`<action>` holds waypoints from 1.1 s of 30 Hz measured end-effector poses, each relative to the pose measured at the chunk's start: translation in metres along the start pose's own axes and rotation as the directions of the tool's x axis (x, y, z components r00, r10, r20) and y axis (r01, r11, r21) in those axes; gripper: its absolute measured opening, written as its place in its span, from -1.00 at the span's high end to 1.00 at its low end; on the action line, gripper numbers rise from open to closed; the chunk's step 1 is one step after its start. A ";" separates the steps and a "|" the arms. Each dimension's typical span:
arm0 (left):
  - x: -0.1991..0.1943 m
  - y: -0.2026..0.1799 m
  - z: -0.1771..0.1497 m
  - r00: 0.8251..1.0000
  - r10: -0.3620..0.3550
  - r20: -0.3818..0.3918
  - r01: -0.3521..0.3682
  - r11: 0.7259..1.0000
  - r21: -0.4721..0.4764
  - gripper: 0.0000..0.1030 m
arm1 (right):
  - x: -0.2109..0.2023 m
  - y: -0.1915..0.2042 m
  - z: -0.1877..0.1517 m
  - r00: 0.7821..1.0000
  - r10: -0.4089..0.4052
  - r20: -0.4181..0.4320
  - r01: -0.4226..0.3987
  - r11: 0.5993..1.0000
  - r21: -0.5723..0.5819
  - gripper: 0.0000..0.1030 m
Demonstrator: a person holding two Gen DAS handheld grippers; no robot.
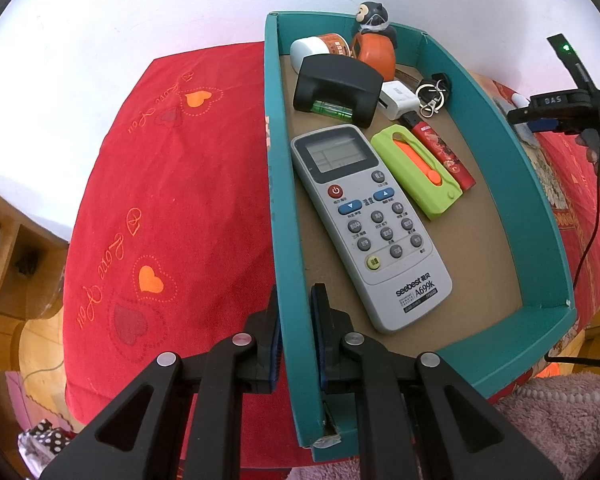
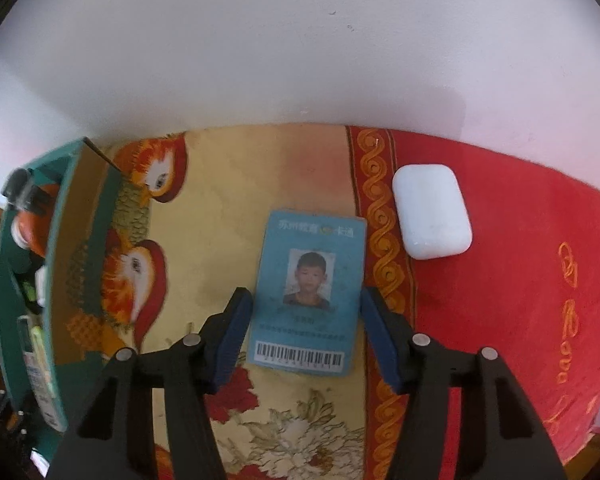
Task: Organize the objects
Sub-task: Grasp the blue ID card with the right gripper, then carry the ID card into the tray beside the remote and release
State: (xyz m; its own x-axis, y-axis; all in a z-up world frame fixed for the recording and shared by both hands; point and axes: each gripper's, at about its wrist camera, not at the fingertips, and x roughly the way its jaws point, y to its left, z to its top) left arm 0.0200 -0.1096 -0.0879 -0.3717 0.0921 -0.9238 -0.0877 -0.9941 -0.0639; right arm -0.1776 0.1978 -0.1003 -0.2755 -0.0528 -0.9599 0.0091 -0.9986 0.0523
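A teal box on a red cloth, a card on a patterned one, white wall behind.

The left gripper pinches the box wall; inside lie a remote and small items. The right gripper is spread wide astride the card, with a white case nearby on the red cloth.

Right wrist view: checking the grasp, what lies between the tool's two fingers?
In the right wrist view, the blue ID card lies flat on the cloth between the open right tool.
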 end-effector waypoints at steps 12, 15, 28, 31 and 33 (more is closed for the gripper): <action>0.004 0.003 0.006 1.000 -0.001 -0.001 0.001 1.000 -0.005 0.73 | -0.037 0.011 -0.030 0.996 0.079 0.045 -0.078 0.997 -0.012 -0.10; 0.004 0.003 0.005 1.000 -0.001 -0.001 0.001 1.000 -0.004 0.73 | -0.044 0.018 -0.039 0.993 0.106 0.052 -0.105 0.994 -0.017 -0.10; 0.003 0.003 0.004 1.000 -0.001 0.000 0.001 1.000 -0.002 0.73 | -0.090 0.088 -0.063 0.962 0.262 0.073 -0.247 0.955 -0.166 -0.10; 0.003 0.003 0.004 1.000 0.000 0.000 0.000 1.000 -0.003 0.73 | -0.097 0.108 -0.066 0.953 0.298 0.057 -0.280 0.937 -0.207 -0.10; 0.003 0.003 0.004 1.000 0.000 0.000 0.000 1.000 -0.004 0.73 | -0.099 0.118 -0.073 0.947 0.317 0.045 -0.299 0.926 -0.232 -0.10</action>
State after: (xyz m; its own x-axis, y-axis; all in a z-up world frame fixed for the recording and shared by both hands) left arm 0.0148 -0.1120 -0.0890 -0.3714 0.0923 -0.9239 -0.0844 -0.9943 -0.0654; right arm -0.0792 0.0845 -0.0190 -0.3016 -0.3661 -0.8804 0.3132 -0.9101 0.2712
